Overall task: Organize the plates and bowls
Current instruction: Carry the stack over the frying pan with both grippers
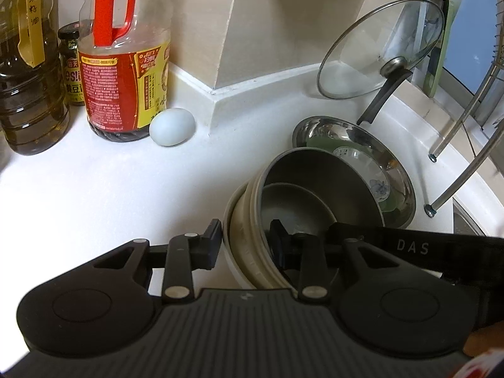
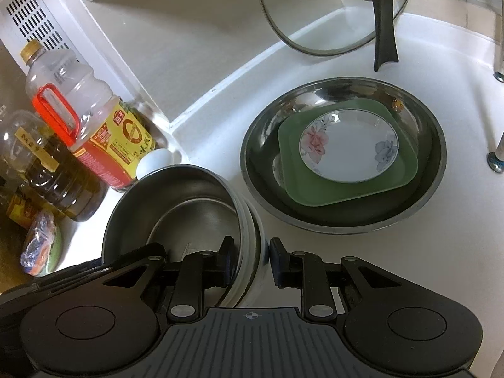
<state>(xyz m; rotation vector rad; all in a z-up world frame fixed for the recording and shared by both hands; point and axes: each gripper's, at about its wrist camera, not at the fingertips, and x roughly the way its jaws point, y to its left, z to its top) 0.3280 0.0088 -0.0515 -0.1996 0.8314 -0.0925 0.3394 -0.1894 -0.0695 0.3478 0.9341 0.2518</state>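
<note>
Left wrist view: the left tongs point(image 1: 245, 245) straddle the near wall of the bowl stack point(image 1: 302, 208), one finger point(image 1: 211, 245) outside against the cream shell, the other inside, so they are clenched on its rim. The stack, steel bowls nested in a cream-sided one, sits tipped, just beside the steel basin point(image 1: 390, 157) at the back, and whether it touches the desk point(image 1: 94, 189) here I cannot tell. An egg point(image 1: 171, 126) and a sauce bottle point(image 1: 123, 72) stand well apart on the left, and a glass lid point(image 1: 378, 47) leans on the wall behind. The tongs point steeply down, with a fingertip point(image 1: 482, 340) showing at the lower right edge. Right wrist view: the right tongs point(image 2: 249, 258) grip the opposite wall of the same stack, one finger inside, one outside on the white shell, clenched too. The basin holds a green plate point(image 2: 346, 186) with a floral plate point(image 2: 348, 146) on top. By my reading the step in hand is carrying the bowls two-handed toward the basin. The next move calls for keeping both grips level with each other, clearing the basin rim, and lowering gently so the inner bowls do not slide out.
</note>
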